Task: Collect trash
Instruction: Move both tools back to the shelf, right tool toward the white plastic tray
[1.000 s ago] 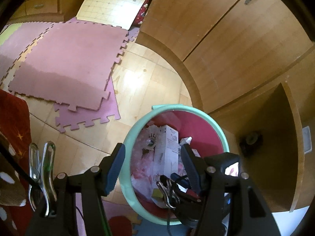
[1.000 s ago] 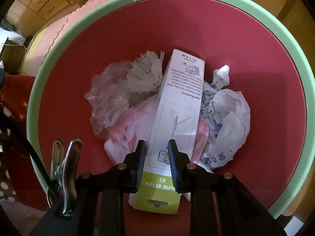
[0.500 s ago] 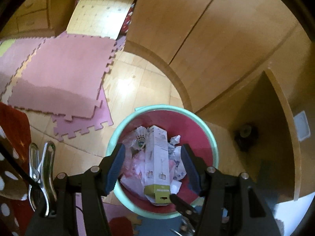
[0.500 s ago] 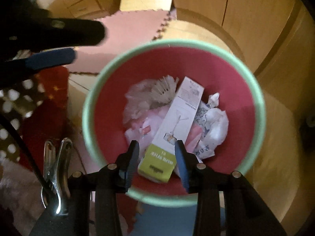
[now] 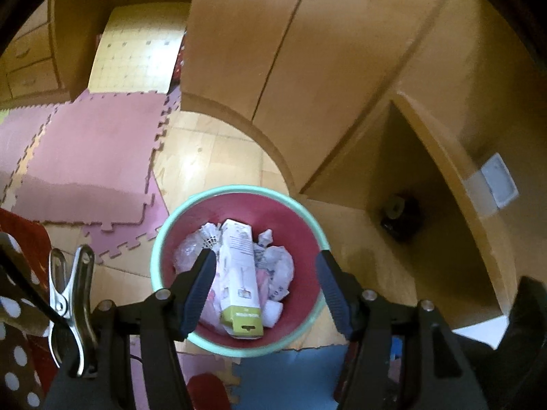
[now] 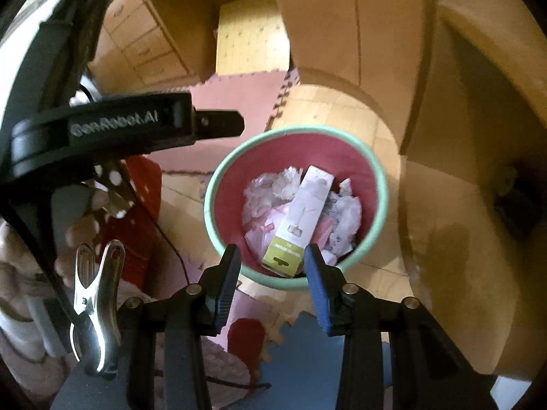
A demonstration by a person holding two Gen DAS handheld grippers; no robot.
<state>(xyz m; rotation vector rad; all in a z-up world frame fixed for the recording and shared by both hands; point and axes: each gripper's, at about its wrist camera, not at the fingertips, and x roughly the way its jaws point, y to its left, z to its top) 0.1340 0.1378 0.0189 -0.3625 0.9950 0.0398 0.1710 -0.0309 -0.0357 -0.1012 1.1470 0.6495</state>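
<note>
Left wrist view: left tongs (image 5: 265, 285) stood wide open, holding nothing, above a red bin (image 5: 294, 218) with a mint-green rim. The bin stood on the wooden floor (image 5: 208, 157) beside the cabinet (image 5: 307, 68). Inside lay a white carton (image 5: 239, 273) with a lime-green end, on crumpled paper (image 5: 278, 270) and a plastic bag (image 5: 186, 251). Pink foam mats (image 5: 89, 150) covered the floor toward the left edge.

Right wrist view: right tongs (image 6: 271, 282) were open and empty, above the bin's (image 6: 342, 150) near rim. The carton (image 6: 301, 218) lay diagonally inside, lime end nearest. The black body of the left tongs (image 6: 112, 126) crossed the upper left.
</note>
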